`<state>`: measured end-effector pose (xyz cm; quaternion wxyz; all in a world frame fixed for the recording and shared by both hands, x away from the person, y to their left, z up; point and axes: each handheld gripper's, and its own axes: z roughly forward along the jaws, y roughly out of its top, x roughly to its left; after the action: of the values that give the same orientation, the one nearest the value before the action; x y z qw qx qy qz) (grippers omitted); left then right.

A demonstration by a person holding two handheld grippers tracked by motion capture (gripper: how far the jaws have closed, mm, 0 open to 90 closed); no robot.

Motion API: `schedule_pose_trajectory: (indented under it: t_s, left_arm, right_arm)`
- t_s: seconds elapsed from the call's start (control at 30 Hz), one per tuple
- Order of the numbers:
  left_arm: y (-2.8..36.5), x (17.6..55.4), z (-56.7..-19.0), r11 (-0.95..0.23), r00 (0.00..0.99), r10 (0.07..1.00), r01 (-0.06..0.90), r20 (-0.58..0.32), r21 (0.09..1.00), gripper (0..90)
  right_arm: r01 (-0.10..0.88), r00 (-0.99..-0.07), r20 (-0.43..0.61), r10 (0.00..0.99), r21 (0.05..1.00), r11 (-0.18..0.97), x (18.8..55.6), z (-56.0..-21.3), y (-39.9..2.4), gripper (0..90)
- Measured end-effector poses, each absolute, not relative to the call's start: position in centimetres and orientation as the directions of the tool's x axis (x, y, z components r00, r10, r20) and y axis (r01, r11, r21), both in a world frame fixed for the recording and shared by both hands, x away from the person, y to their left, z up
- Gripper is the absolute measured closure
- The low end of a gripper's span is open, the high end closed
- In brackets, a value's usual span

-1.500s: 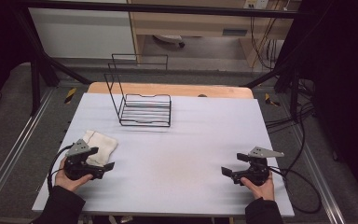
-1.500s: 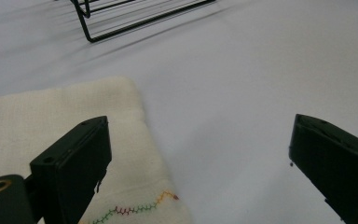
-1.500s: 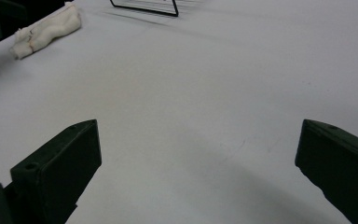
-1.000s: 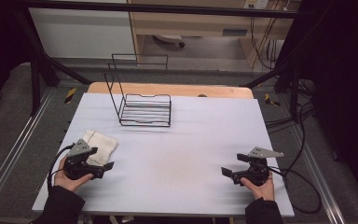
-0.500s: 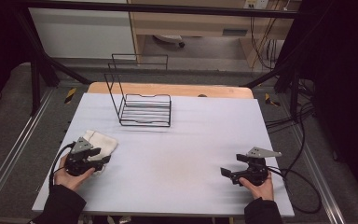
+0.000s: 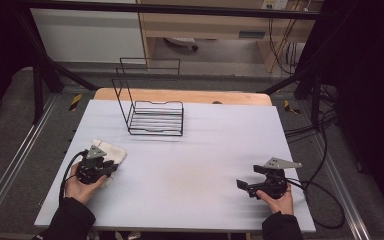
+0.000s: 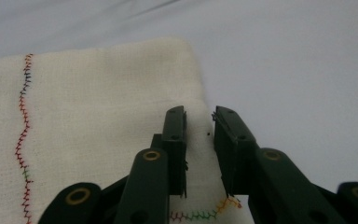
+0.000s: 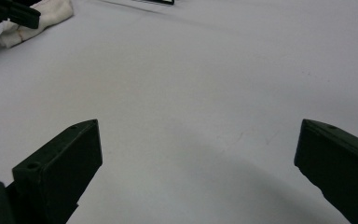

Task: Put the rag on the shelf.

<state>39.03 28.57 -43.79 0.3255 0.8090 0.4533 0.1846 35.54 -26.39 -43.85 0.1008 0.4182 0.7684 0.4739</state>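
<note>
A cream cloth (image 6: 114, 149) (image 7: 98, 107) with coloured zigzag stitching lies folded at the table's left. My left gripper (image 6: 111, 166) (image 7: 199, 114) rests low on the cloth's near right edge. Its jaws have just been closing and stand a narrow gap apart, with a strip of the cloth between them; the fabric still looks flat, not pinched. My right gripper (image 6: 241, 185) (image 8: 199, 123) sits low over bare table at the right, its jaws wide open and nothing between them. In the right gripper view the cloth (image 8: 46, 14) and the left gripper (image 8: 14, 14) lie far off at the top left.
A black wire rack (image 6: 155, 117) stands at the back of the white table (image 6: 200, 150), in front of a wooden board (image 6: 180, 96). Cables trail from both grippers. Dark frame posts and floor rails flank the table.
The left gripper has slid a little forward and down onto the cloth's edge, and its jaws have narrowed. The right gripper has stayed where it was.
</note>
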Motion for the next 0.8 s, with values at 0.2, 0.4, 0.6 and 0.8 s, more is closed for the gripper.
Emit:
schedule_pose_trajectory:
  t_s: [0.2, 0.4, 0.6, 0.8]
  left_arm:
    - [28.3, 39.2, -43.8, -0.386, 0.514, 0.858, 0.623, 0.015, 0.681, 80.3]
    - [28.5, 39.3, -43.7, -0.368, 0.507, 0.862, 0.637, -0.008, 0.678, 85.5]
    - [28.9, 39.2, -43.4, -0.329, 0.5, 0.864, 0.639, -0.051, 0.695, 87.1]
    - [29.0, 38.8, -42.7, -0.3, 0.498, 0.864, 0.629, -0.076, 0.718, 87.4]
  right_arm:
    - [0.551, -0.628, 0.245, 0.738, 0.81, 0.199, 35.5, -43.9, -26.3, 1.1]
    - [0.554, -0.628, 0.247, 0.738, 0.808, 0.2, 35.5, -43.9, -26.3, 1.2]
    - [0.553, -0.629, 0.248, 0.737, 0.808, 0.2, 35.5, -43.9, -26.3, 1.2]
    - [0.553, -0.631, 0.247, 0.735, 0.808, 0.203, 35.5, -43.9, -26.3, 1.2]
